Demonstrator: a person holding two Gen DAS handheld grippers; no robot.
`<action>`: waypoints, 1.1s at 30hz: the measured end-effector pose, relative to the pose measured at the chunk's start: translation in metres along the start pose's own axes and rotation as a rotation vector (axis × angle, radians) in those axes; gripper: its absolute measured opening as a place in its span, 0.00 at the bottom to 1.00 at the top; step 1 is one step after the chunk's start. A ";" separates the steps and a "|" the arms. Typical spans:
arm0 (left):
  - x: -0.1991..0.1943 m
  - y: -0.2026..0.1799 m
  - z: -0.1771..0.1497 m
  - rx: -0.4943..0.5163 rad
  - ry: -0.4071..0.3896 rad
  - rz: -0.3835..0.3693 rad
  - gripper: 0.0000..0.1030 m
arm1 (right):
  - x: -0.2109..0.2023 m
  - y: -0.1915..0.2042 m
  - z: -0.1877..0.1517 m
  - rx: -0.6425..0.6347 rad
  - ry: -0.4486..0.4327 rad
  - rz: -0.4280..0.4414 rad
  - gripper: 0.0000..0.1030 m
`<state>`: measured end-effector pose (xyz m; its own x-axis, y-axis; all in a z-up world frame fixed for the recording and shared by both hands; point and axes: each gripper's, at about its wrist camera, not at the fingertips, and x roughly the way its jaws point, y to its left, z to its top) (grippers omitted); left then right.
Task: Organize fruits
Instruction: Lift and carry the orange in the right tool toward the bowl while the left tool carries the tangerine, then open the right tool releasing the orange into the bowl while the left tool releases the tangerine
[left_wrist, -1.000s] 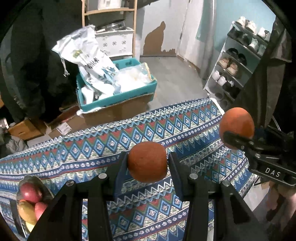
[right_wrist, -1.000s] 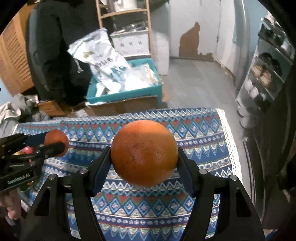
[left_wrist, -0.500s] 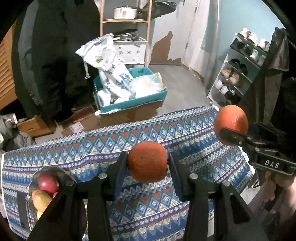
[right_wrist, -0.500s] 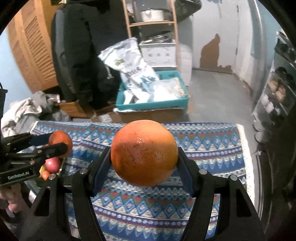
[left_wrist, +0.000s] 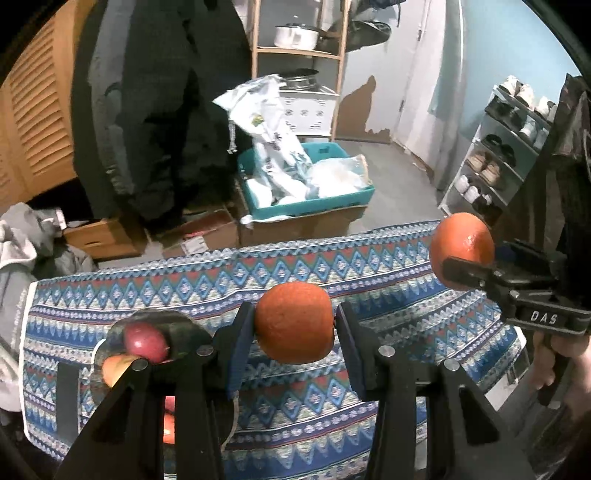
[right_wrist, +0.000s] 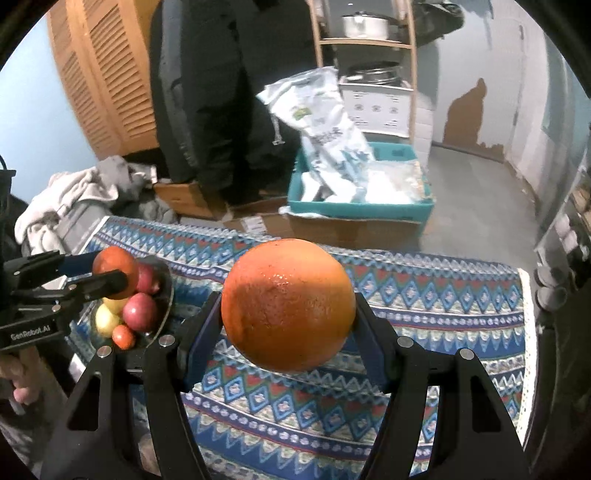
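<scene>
A small orange (left_wrist: 294, 322) is clamped between the left gripper (left_wrist: 294, 325) pads; a larger orange (right_wrist: 287, 309) is gripped by the right gripper (right_wrist: 287, 314), above the patterned cloth (right_wrist: 424, 306).

Right hand-held gripper (right_wrist: 288, 314) clamped on a large orange (right_wrist: 286, 304), both pads pressed to its sides, fruit raised above the desk (right_wrist: 424, 295) with its blue patterned cloth. At left, left hand-held gripper (right_wrist: 114, 277) grips a smaller orange (right_wrist: 112, 267), held just over a metal fruit bowl (right_wrist: 164, 314). Bowl holds red apples (right_wrist: 140, 312), a yellow fruit (right_wrist: 105, 317) and a small orange-red fruit (right_wrist: 123, 336). A hand (right_wrist: 18, 384) shows at the left edge under the left tool. Behind the desk: teal crate (right_wrist: 369, 210) with white bags on a cardboard box, wooden shelf with pot (right_wrist: 364, 24), dark hanging coat (right_wrist: 221, 92), louvered wooden doors (right_wrist: 107, 74), pile of grey clothes (right_wrist: 85, 195).
</scene>
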<state>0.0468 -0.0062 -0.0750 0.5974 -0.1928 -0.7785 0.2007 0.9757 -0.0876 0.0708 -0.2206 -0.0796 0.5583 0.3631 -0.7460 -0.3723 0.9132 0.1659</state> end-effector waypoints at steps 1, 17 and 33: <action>-0.001 0.004 -0.002 -0.005 -0.003 0.009 0.44 | 0.002 0.003 0.001 -0.003 0.002 0.007 0.66; -0.013 0.082 -0.036 -0.178 0.011 0.075 0.44 | 0.047 0.072 0.025 -0.096 0.051 0.125 0.66; 0.002 0.136 -0.080 -0.293 0.090 0.120 0.44 | 0.109 0.133 0.031 -0.146 0.154 0.201 0.66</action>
<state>0.0130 0.1344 -0.1380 0.5295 -0.0770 -0.8448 -0.1072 0.9818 -0.1567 0.1047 -0.0539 -0.1189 0.3473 0.4918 -0.7985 -0.5733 0.7852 0.2342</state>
